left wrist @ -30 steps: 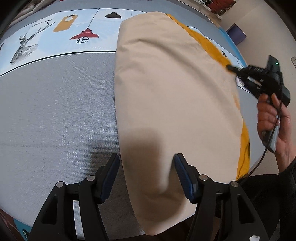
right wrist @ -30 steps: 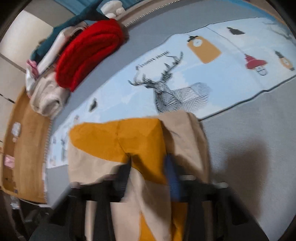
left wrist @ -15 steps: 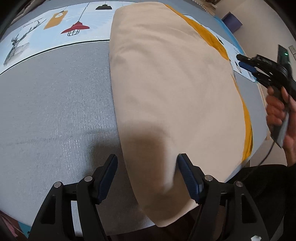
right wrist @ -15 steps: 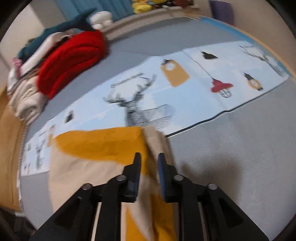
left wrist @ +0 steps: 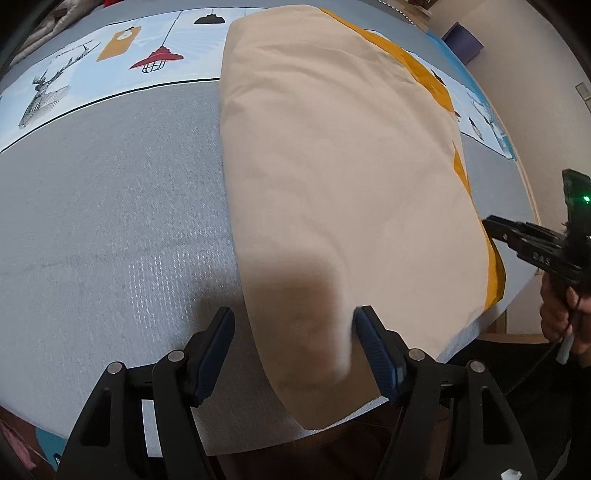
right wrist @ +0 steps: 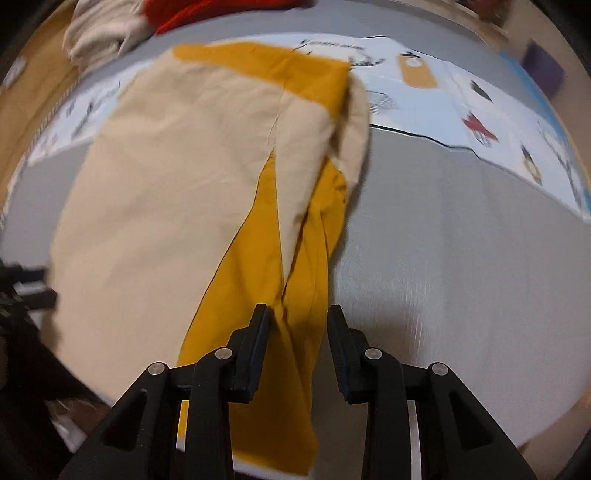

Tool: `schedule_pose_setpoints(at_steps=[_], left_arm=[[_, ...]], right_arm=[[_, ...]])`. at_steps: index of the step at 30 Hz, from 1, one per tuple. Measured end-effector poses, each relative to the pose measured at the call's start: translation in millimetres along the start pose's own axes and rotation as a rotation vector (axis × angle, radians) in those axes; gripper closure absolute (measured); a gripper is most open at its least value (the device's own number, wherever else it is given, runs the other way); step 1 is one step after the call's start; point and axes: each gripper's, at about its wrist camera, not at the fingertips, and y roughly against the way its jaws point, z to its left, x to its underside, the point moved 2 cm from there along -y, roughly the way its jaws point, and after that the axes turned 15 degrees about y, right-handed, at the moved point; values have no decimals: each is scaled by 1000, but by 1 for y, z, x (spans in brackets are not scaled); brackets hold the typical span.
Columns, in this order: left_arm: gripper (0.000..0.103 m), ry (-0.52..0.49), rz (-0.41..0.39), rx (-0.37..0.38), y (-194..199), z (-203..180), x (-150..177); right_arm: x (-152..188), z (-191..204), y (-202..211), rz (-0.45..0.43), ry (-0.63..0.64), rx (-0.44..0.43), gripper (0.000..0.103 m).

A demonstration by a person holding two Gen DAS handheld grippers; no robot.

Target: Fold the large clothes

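Note:
A large beige and mustard-yellow garment (left wrist: pixel 332 166) lies folded lengthwise on the grey bed cover (left wrist: pixel 110 221). Its near end hangs over the bed's front edge. My left gripper (left wrist: pixel 295 343) is open, its fingers either side of the beige near end. In the right wrist view the garment (right wrist: pixel 177 177) shows beige with a yellow strip (right wrist: pixel 273 280) along its right side. My right gripper (right wrist: pixel 297 339) is open over the yellow strip's near end. It also shows in the left wrist view (left wrist: pixel 495 225) at the garment's right edge.
A light blue printed band (left wrist: pixel 92 74) with a deer and lamps runs across the far side of the bed. A pile of red and white clothes (right wrist: pixel 122 26) lies at the far left in the right wrist view. The bed's front edge (left wrist: pixel 258 439) is near.
My right gripper has opened and moved from the garment's far end back to the near right edge. The left gripper has stayed open over the beige end.

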Motion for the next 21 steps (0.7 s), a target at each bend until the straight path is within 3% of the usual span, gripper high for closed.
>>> schedule_pose_setpoints(at_steps=[7, 10, 14, 17, 21], left_arm=[[37, 0, 6, -3, -7, -4, -8], [37, -5, -4, -3, -5, -4, -6], [37, -23, -79, -33, 9, -5, 3], [35, -77, -247, -141, 34, -12, 20], [19, -117, -401, -148, 66, -23, 57]], right_arm=[[34, 11, -1, 75, 36, 2, 59], [43, 2, -7, 94, -45, 10, 51], [62, -2, 5, 85, -121, 63, 51], [77, 9, 36, -13, -141, 182, 51], [105, 37, 93, -237, -205, 249, 48]])
